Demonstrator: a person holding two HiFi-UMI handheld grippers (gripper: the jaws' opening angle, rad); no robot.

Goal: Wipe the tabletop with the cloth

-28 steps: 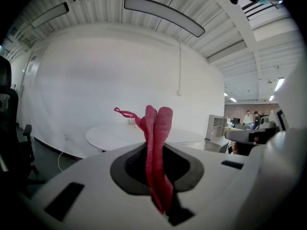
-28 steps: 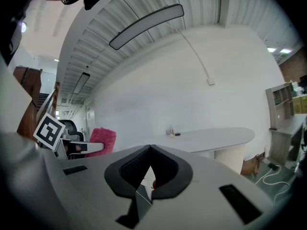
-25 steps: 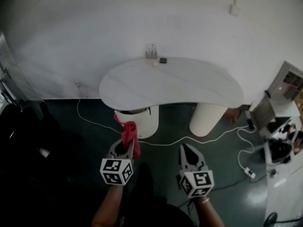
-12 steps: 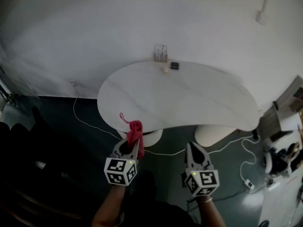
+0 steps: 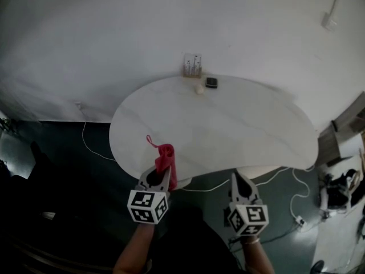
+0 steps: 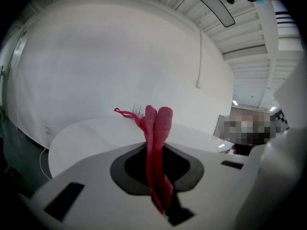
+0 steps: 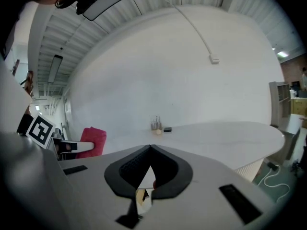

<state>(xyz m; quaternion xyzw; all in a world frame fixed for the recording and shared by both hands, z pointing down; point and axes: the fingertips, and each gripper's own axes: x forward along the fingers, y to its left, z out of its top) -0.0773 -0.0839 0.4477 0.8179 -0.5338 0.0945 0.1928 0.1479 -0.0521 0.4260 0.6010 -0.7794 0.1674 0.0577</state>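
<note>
Cloth (image 5: 165, 160), red and bunched into a narrow fold, was clamped between the closed jaws of the left gripper (image 5: 161, 174), with most of its length standing out past the tips and a thin loop trailing from its far end. It was held at the near edge of the white tabletop (image 5: 239, 124), just over the rim. No contact with the surface could be confirmed from any view. So short a grip on a folded bundle was judged to keep the fabric stiff enough to be pressed down and dragged. The right gripper (image 5: 237, 178) was held level beside it, apart from the table, its jaws brought together on nothing. It was judged to be kept clear so that the wiping side had free travel. At the far edge of the tabletop a small holder (image 5: 192, 65), a dark flat object (image 5: 211, 83) and a pale round piece (image 5: 199, 88) were grouped near one another, well apart from the cloth, and would have to be steered round. Wiping itself was judged not yet begun, since the cloth had to be lowered onto the surface first.
</note>
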